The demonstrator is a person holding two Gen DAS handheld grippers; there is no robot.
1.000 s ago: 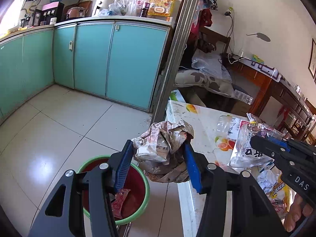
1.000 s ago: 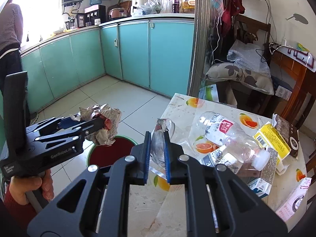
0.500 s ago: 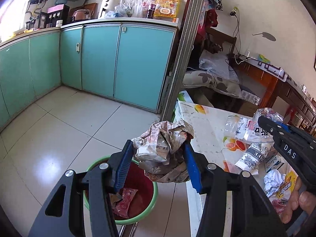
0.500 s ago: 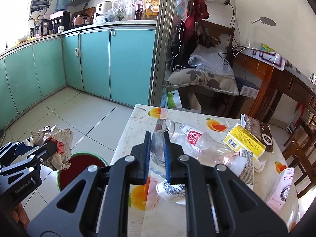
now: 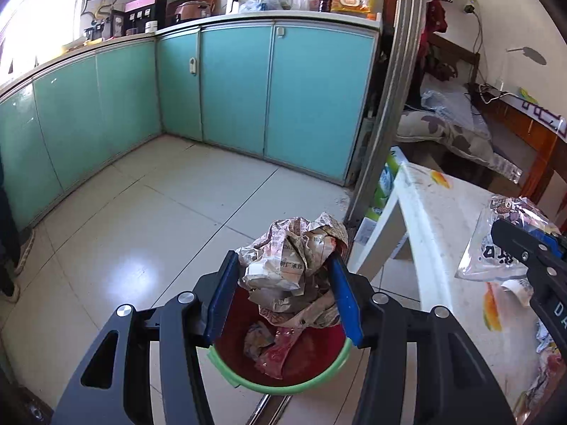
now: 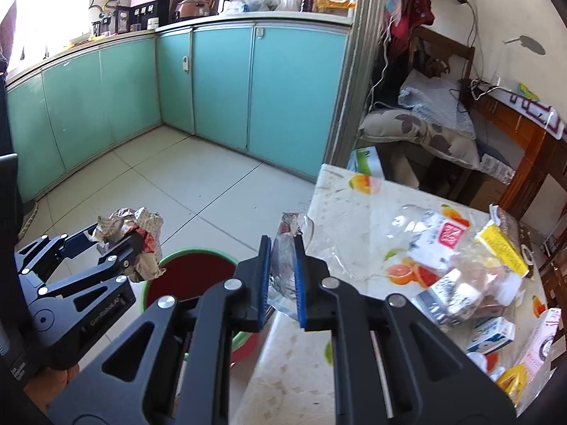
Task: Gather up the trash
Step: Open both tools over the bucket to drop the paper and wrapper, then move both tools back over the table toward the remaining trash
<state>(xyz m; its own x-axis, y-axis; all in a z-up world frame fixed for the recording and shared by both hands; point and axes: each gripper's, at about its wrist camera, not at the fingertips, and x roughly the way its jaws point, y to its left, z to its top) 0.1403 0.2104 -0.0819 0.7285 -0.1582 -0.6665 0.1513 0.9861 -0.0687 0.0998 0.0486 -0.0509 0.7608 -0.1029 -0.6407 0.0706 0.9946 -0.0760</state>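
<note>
Left gripper [image 5: 283, 294] clamping crumpled newspaper wad [image 5: 294, 265] between 2 blue pads, hanging directly above red bin with green rim [image 5: 283, 386]; wrappers lying inside bin. Right gripper [image 6: 282, 276] pinching clear plastic bag [image 6: 283, 265] between nearly closed pads, hovering over table edge [image 6: 319, 198] beside bin. Crushed plastic bottle [image 6: 436, 237], yellow packet [image 6: 503, 248], small cartons [image 6: 492, 333] lying on fruit-print tablecloth. Teal cabinets [image 5: 269, 92] standing behind.

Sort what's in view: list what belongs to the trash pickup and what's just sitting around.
Job: crumpled paper in the left gripper; clear plastic bag in the right gripper; red bin; wrappers on table.

Bystanders: teal cabinets, countertop appliances, cushion.
</note>
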